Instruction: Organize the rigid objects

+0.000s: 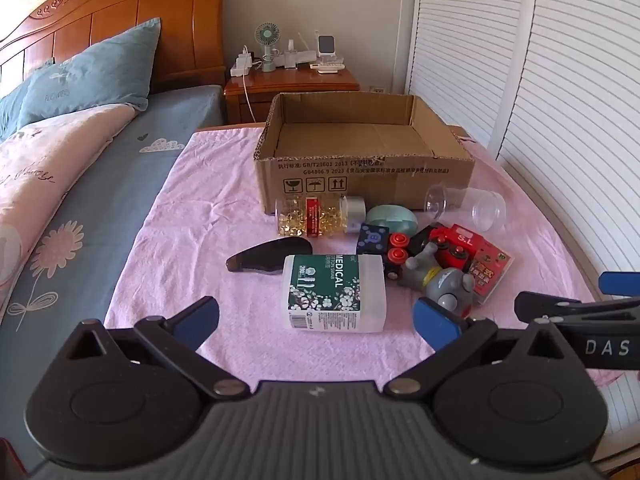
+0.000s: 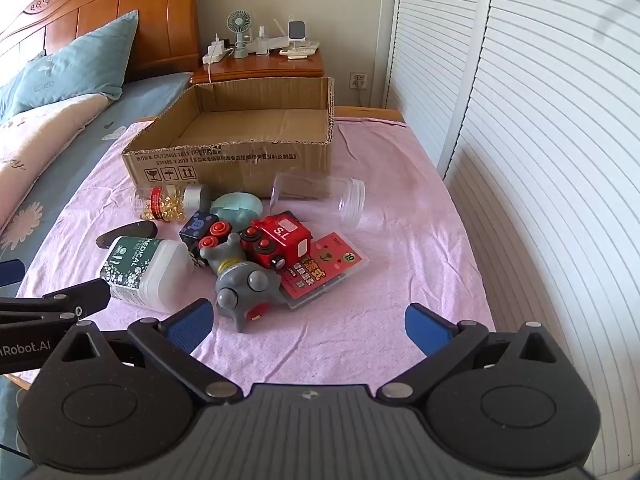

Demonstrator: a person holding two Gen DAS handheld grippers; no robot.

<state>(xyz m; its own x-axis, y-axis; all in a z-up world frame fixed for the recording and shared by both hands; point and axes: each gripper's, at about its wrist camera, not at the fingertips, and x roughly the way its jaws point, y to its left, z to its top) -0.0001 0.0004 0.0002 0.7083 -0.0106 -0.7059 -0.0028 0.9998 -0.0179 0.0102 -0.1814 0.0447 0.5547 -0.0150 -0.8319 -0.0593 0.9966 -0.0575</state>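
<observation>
Over pink cloth (image 1: 224, 208), both grippers' jaws wide, apparently empty.

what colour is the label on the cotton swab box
Dark green with white flowers on the cotton swab box; clearest in the left wrist view.

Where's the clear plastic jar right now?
The clear plastic jar lies on its side on the pink cloth, just before the cardboard box, behind the red toy.

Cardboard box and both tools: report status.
Left tool open, empty. Right tool open, empty. Cardboard box empty; objects piled in front on pink cloth. Nothing blocking.
</observation>
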